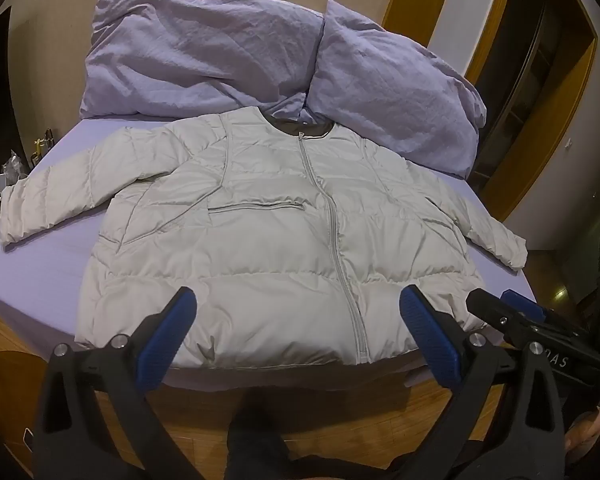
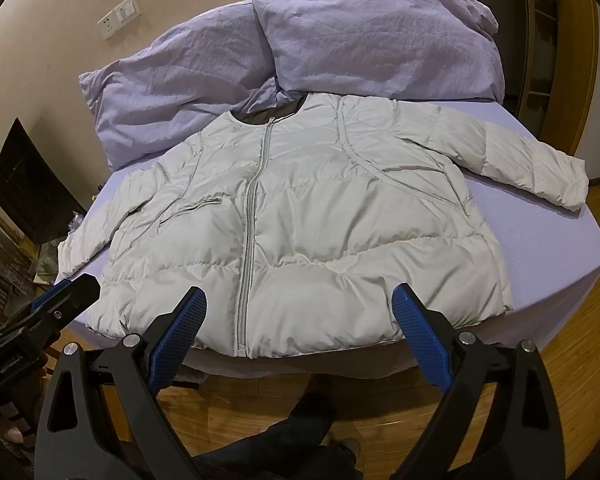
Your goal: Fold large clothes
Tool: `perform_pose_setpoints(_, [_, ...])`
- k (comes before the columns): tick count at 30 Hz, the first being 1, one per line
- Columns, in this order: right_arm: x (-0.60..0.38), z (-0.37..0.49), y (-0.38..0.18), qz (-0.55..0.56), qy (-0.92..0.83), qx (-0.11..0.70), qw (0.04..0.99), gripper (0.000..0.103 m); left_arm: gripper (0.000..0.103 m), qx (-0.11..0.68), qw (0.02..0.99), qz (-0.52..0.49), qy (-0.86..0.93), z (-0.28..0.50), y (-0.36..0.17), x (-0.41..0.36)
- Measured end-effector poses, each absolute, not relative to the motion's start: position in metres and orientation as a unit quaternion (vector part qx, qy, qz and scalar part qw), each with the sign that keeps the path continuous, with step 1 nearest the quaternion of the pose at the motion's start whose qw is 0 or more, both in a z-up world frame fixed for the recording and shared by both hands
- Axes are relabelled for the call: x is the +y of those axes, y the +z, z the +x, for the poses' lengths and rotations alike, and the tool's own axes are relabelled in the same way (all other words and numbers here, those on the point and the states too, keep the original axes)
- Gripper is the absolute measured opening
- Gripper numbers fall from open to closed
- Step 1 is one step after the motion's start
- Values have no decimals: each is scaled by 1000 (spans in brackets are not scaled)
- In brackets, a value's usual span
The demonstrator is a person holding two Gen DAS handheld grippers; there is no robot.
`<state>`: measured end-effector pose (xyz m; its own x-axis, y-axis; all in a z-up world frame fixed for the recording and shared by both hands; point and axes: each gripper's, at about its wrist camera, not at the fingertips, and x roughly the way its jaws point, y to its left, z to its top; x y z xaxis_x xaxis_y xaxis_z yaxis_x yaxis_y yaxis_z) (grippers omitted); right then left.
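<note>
Looking down along both tools, you have the pale grey quilted puffer jacket spread flat, front up and zipped, on the lilac-sheeted bed, its collar toward the two crumpled lilac pillows and its hem at the near edge, just ahead of your fingertips. Your left gripper has its blue-padded fingers spread wide with nothing between them, and your right gripper stands equally splayed and empty; neither touches the fabric.

What matters for the next move is how the jacket lies: its long axis, marked by the grey zipper, runs straight away from you, hem to collar, while the sleeves stick out sideways. The left sleeve reaches toward the bed's left edge, and the right sleeve angles out over bare sheet on the right. Each sleeve is on its own hand's side, so neither arm need cross the other. Both cuffs lie well beyond the hem, so expect to reach forward and outward rather than straight down. Folding has not begun, by the look of it: the garment is fully open and flat, and the padding will likely spring back unless pressed.
</note>
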<state>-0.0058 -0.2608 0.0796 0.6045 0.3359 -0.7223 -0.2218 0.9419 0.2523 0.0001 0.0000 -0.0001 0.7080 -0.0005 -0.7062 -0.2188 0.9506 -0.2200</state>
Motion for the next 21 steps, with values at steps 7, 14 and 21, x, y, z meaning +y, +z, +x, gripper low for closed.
perform_pose_setpoints(7, [-261,-6,80,66,155,416,893,96,101,377,912,-148,61,0,0,0])
perform_pose_setpoints(14, [-262,-5,80,66,155,416,894,96,101,378,911,-151,61,1,-3,3])
perform_pose_setpoints(21, [-261,-6,80,64,154,415,894,96,101,378,911,-151,59,0,-5,5])
